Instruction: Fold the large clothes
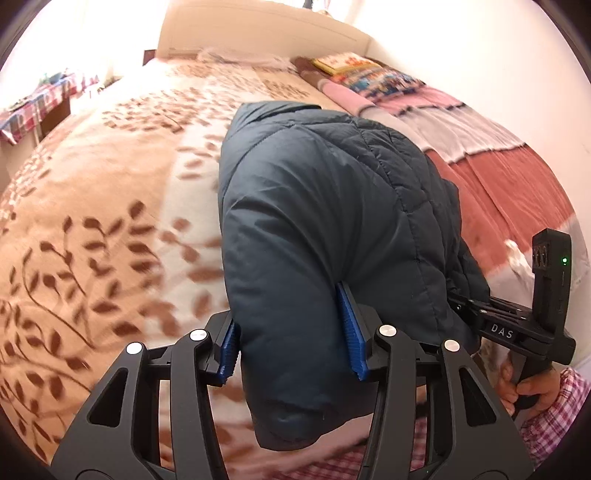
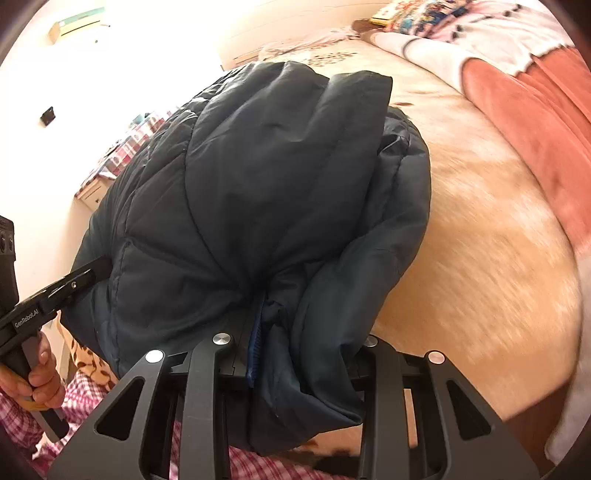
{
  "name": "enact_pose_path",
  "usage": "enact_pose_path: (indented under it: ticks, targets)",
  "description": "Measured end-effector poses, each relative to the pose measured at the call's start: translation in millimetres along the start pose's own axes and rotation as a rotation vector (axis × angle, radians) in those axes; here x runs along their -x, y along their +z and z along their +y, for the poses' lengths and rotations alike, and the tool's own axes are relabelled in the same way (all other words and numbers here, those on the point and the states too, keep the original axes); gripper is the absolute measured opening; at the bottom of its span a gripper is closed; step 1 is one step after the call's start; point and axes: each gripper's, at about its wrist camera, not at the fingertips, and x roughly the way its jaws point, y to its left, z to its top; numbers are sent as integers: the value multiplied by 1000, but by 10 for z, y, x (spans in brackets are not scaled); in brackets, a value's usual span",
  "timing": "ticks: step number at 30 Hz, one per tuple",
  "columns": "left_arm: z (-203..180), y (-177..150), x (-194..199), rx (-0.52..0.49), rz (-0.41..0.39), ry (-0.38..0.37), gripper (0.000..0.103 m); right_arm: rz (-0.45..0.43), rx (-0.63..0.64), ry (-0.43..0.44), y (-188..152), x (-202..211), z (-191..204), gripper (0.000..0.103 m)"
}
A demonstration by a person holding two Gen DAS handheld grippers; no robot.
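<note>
A dark navy padded jacket hangs bunched between both grippers above the bed; it also fills the right wrist view. My left gripper is shut on a thick fold of the jacket, its blue pads pressed on either side. My right gripper is shut on the jacket's other edge; one blue pad shows, the other is hidden by fabric. The right gripper shows at the right of the left wrist view, and the left gripper at the left of the right wrist view.
The bed has a beige blanket with brown leaves. A pink, grey and red striped blanket lies along the wall side with colourful cushions. A checked-cloth side table stands left of the bed. The headboard is far.
</note>
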Motion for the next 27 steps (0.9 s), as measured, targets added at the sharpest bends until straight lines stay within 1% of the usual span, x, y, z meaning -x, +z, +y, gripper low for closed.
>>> enact_pose_path:
  ticks: [4, 5, 8, 10, 11, 12, 13, 14, 18, 22, 25, 27]
  targets:
    - [362, 206, -45, 31, -47, 54, 48, 1, 58, 8, 246, -305, 408, 31]
    - [457, 247, -60, 42, -55, 70, 47, 0, 68, 9, 331, -395, 417, 31]
    - [710, 356, -97, 69, -70, 106, 47, -2, 114, 14, 560, -673, 752, 31]
    - [886, 417, -132, 89, -75, 126, 47, 1, 140, 18, 723, -867, 853, 31]
    - [964, 435, -154, 99, -76, 134, 48, 3, 153, 18, 784, -879, 797, 31]
    - [1035, 455, -187, 107, -75, 146, 48, 4, 172, 14, 841, -966, 906, 31]
    - [1080, 448, -207, 115, -74, 153, 48, 5, 182, 12, 890, -985, 875, 31]
    - [1136, 451, -224, 124, -73, 156, 48, 6, 197, 8, 935, -1054, 931, 31]
    - [1218, 417, -284, 140, -74, 149, 48, 5, 235, -18, 993, -1187, 1009, 31]
    - [1225, 374, -279, 142, -77, 150, 50, 13, 215, -24, 937, -1199, 923, 33]
    - [1180, 377, -248, 131, -74, 188, 57, 21, 175, -24, 921, -1170, 874, 38]
    - [1137, 373, -214, 102, -79, 224, 59, 27, 149, -21, 934, -1156, 823, 45]
